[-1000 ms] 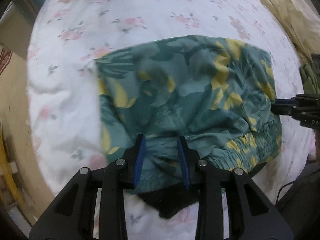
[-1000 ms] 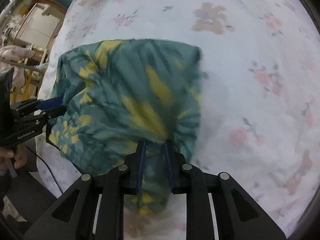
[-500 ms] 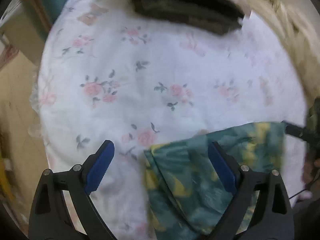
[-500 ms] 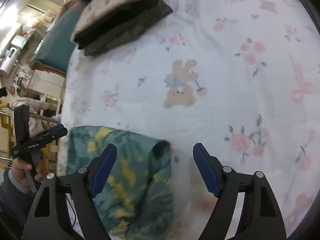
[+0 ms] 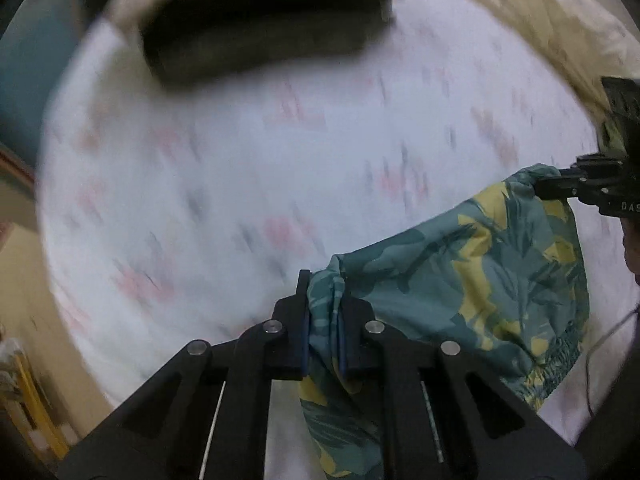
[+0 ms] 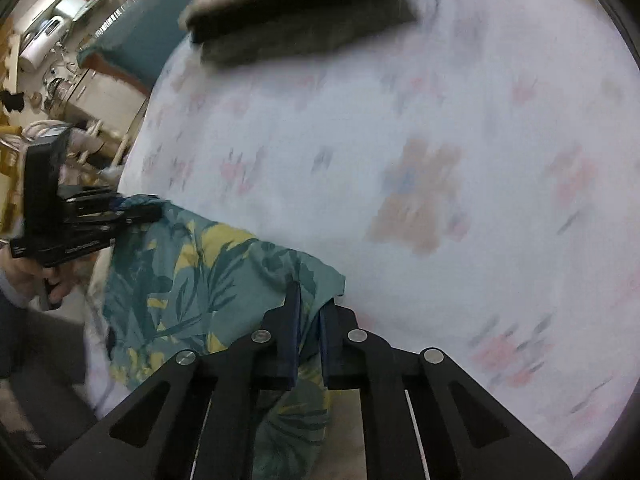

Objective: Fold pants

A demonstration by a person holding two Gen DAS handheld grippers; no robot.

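Note:
The folded green pants with yellow leaf print hang lifted above the floral bed sheet. My left gripper is shut on one corner of the pants. My right gripper is shut on the other corner of the pants. Each gripper shows in the other's view: the right one at the right edge of the left wrist view, the left one at the left of the right wrist view. The cloth is stretched between them and sags below.
A stack of dark and beige folded clothes lies at the far end of the bed, also in the right wrist view. A yellowish blanket lies at the far right. Furniture and clutter stand beyond the bed's left edge.
Both grippers were open half a second ago above the lying pants. Now both have shut on the pants' corners and lifted them off the sheet. The views are motion-blurred.

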